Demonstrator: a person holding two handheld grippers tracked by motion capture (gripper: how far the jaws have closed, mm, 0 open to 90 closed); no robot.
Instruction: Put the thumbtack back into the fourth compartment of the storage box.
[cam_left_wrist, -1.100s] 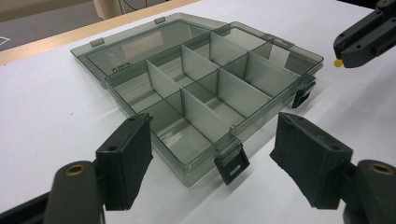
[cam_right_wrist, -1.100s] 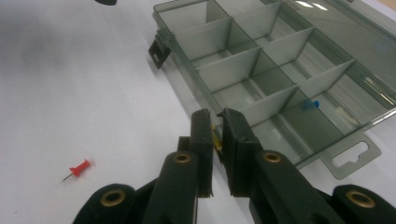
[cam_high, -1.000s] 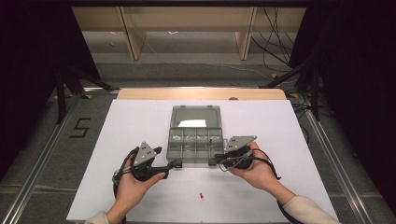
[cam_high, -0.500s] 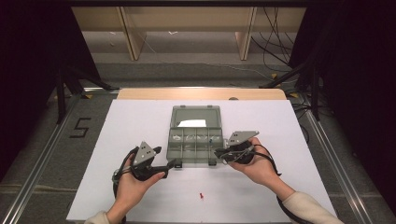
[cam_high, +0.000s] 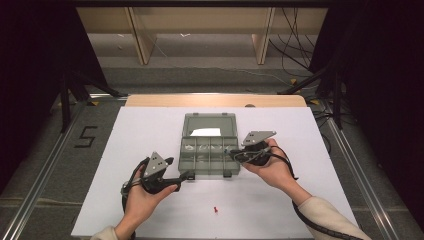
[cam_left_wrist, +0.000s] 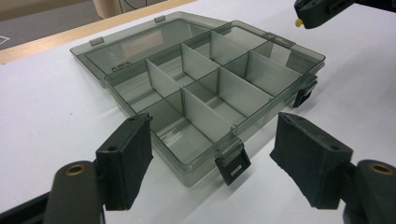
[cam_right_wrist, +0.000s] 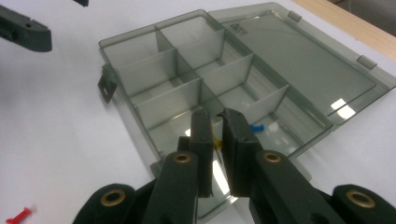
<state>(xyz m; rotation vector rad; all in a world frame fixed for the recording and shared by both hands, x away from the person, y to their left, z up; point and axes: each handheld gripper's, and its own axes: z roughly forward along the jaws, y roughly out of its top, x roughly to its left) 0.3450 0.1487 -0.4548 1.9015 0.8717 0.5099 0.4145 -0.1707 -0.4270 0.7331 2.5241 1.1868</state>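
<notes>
We find a smoky clear box (cam_high: 209, 146) lying open on the white bench (cam_high: 140, 130), its lid folded flat on the far side and its tray split into compartments by grey dividers.

The right tongs (cam_right_wrist: 214, 133) are drawn narrow and pinch a yellow pin (cam_right_wrist: 215, 138) between the pads. In the left gripper view the pin's yellow head (cam_left_wrist: 298, 22) pokes out from the tips, held above the right end of the box. In the high view the right tongs (cam_high: 233, 152) sit over the right-hand compartments of the tray.

A blue pin (cam_right_wrist: 256, 127) lies inside a compartment at that same end, just beyond the tips.

The left tongs (cam_left_wrist: 212, 158) stand wide with nothing between the pads, low at the near left corner of the box, one latch (cam_left_wrist: 232, 164) between them. In the high view they (cam_high: 187, 176) rest just beside that corner.

A red pin (cam_high: 215, 209) lies on the bench nearer the person, well apart from the box.
</notes>
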